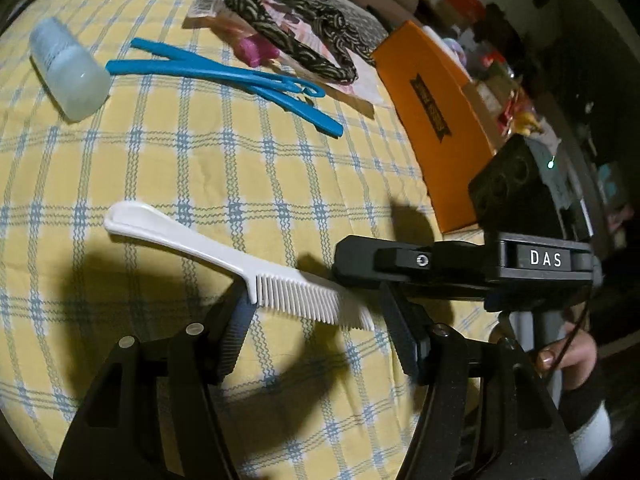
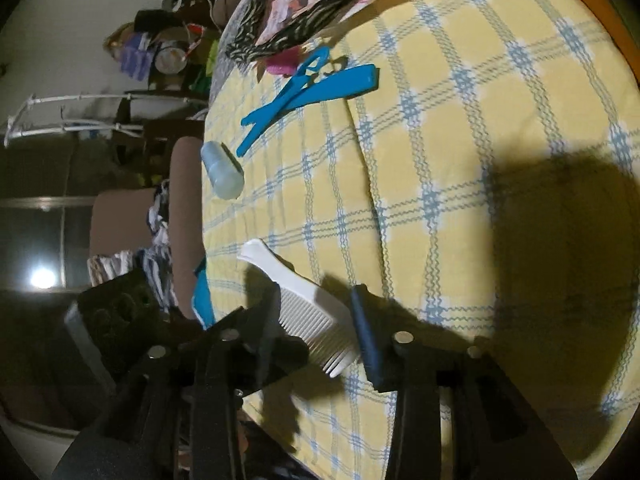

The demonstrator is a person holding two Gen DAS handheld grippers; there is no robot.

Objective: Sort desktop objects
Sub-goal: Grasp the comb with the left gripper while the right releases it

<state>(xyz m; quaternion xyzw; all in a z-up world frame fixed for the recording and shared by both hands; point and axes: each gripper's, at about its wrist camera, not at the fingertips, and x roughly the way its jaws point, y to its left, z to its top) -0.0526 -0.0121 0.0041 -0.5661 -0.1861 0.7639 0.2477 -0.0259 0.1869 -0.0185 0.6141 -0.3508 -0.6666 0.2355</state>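
White comb [image 1: 224, 256] lies low centre on the checked surface [image 1: 248, 168], both hand-held grippers wide around its teeth: left [image 1: 316, 320], right [image 2: 320, 320]. Looks like sorting has barely started. Blue clips [image 1: 224, 74] and bottle [image 1: 68, 68] sit upper left, loose. Orange box [image 1: 436, 120] crowds the right, scarf [image 1: 296, 28] up top.

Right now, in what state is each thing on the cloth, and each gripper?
Comb: flat on the cloth, teeth end between both grippers' fingers.
Blue clips: lying flat, crossed.
Bottle: on its side.
Orange box: closed.
Left gripper: open.
Right gripper: open.
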